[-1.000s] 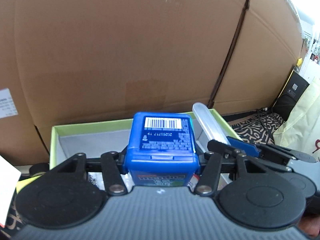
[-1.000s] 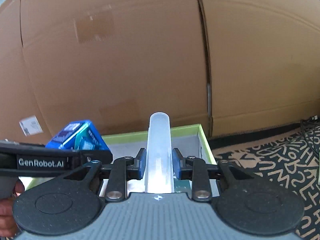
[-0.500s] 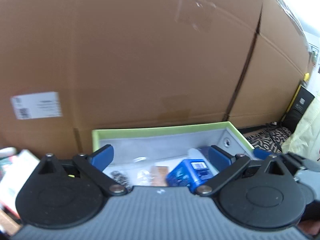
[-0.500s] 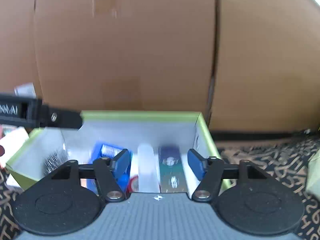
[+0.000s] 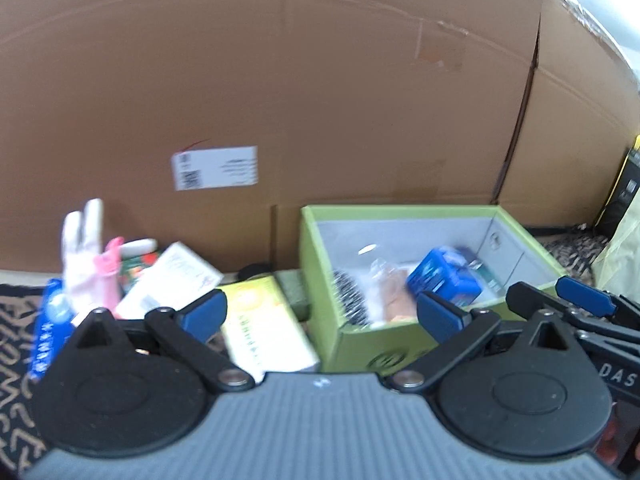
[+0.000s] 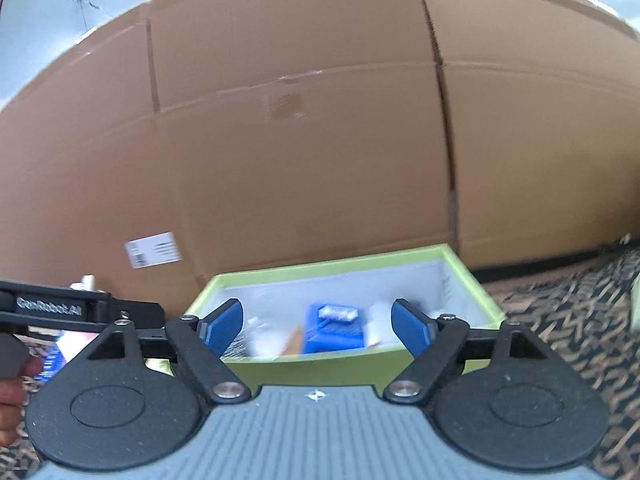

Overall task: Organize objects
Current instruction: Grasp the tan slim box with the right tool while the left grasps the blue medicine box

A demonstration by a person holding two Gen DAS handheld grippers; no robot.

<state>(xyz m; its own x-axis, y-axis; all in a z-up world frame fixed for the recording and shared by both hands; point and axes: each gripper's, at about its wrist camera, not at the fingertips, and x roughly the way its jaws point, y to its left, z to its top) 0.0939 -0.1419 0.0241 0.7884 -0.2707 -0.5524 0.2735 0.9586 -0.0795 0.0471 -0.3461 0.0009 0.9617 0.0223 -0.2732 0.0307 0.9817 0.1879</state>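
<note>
Both tools hang empty, fingers spread wide: the left gripper (image 5: 320, 316) and the right gripper (image 6: 318, 322). The small blue plastic container (image 6: 334, 328) lies inside the open lime-green cardboard box (image 6: 340, 270), beside a black bristly brush (image 5: 350, 296). Left of the box, a yellow-green carton (image 5: 266, 326) and a pale pink rubber glove (image 5: 86, 256) sit on the patterned rug (image 6: 568, 320).

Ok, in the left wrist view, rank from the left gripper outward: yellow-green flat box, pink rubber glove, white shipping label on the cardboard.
1. Yellow-green flat box, between the left gripper's open fingers.
2. Pink rubber glove, upright, far left.
3. White shipping label, on the cardboard wall behind.
</note>
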